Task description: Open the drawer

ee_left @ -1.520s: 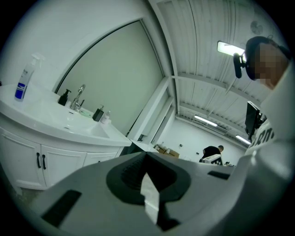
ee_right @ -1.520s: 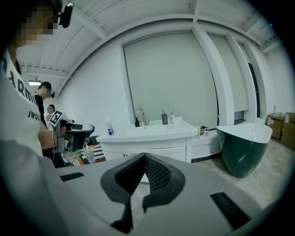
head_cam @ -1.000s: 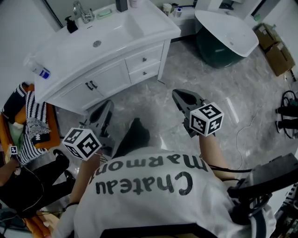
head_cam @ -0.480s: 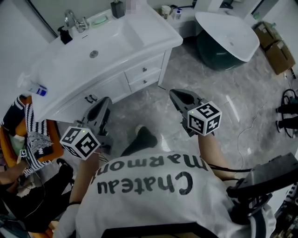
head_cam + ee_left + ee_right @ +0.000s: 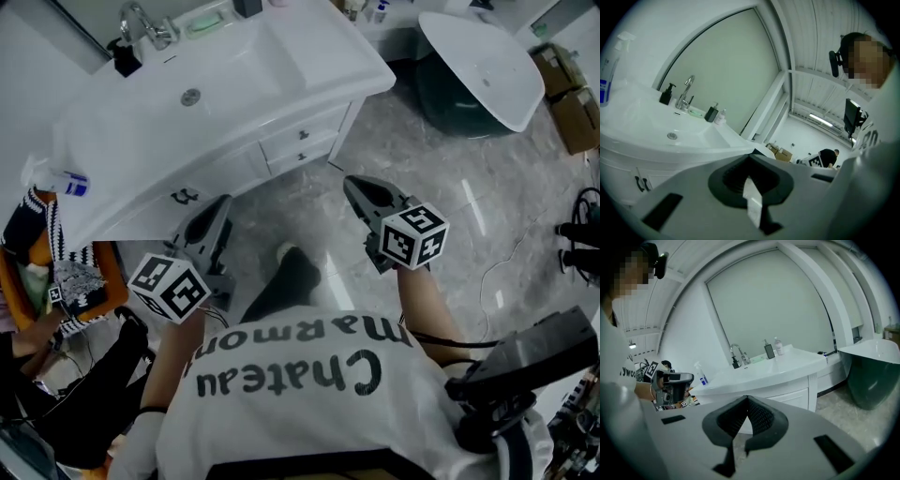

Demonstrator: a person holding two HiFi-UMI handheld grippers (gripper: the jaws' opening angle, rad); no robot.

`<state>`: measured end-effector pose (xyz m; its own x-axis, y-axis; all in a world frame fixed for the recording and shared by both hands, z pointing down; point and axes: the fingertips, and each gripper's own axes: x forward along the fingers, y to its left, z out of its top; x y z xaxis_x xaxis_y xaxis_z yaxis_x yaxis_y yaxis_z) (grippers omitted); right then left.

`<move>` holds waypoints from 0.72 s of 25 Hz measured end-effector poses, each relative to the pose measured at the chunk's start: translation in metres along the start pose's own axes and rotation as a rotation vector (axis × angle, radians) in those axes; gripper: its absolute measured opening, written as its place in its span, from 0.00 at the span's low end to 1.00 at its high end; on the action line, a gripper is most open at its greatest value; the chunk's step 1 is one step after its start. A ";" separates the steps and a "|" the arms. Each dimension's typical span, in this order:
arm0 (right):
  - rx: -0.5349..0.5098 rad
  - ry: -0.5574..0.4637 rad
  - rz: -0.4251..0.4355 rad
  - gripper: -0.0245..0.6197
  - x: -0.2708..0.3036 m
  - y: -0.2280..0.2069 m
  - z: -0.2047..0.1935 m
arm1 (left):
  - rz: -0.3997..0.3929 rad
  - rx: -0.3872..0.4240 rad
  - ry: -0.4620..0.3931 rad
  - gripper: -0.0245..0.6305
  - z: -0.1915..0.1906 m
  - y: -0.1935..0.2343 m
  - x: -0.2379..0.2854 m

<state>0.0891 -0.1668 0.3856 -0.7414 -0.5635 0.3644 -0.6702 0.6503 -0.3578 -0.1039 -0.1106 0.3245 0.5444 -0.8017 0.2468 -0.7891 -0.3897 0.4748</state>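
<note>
A white vanity [image 5: 216, 103] with a sink stands ahead of me. Two small drawers sit one above the other at its right end: the upper drawer [image 5: 300, 134] and the lower drawer [image 5: 306, 154], each with a dark knob and each closed. My left gripper [image 5: 223, 201] is shut and empty, hovering over the floor just short of the cabinet doors [image 5: 184, 196]. My right gripper [image 5: 350, 183] is also shut and empty, in front of and to the right of the drawers, apart from them. The right gripper view shows the vanity front [image 5: 790, 397] beyond the closed tips [image 5: 747, 398].
On the counter are a faucet [image 5: 138, 22], a black dispenser [image 5: 122, 58] and a spray bottle [image 5: 67, 182]. A dark green tub with a white top [image 5: 478, 66] stands right of the vanity. A chair with striped cloth [image 5: 54, 272] is at the left, cardboard boxes [image 5: 572, 94] at the far right.
Both grippers have moved forward toward the vanity, which now sits closer and larger in the head view. A foot has stepped forward. Both stay shut.
</note>
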 end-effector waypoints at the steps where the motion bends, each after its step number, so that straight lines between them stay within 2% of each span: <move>1: 0.002 0.010 -0.006 0.05 0.008 -0.005 -0.001 | 0.002 -0.004 0.004 0.04 -0.002 0.004 0.004; 11: 0.074 0.080 -0.047 0.05 0.087 -0.062 -0.023 | 0.034 -0.057 0.042 0.04 -0.035 0.053 0.041; 18: 0.105 0.125 -0.050 0.05 0.136 -0.093 -0.050 | 0.062 -0.052 0.057 0.04 -0.050 0.091 0.064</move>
<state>0.0520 -0.2783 0.5110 -0.7009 -0.5221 0.4859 -0.7113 0.5622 -0.4220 -0.1265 -0.1747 0.4260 0.5116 -0.7960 0.3235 -0.8065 -0.3151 0.5003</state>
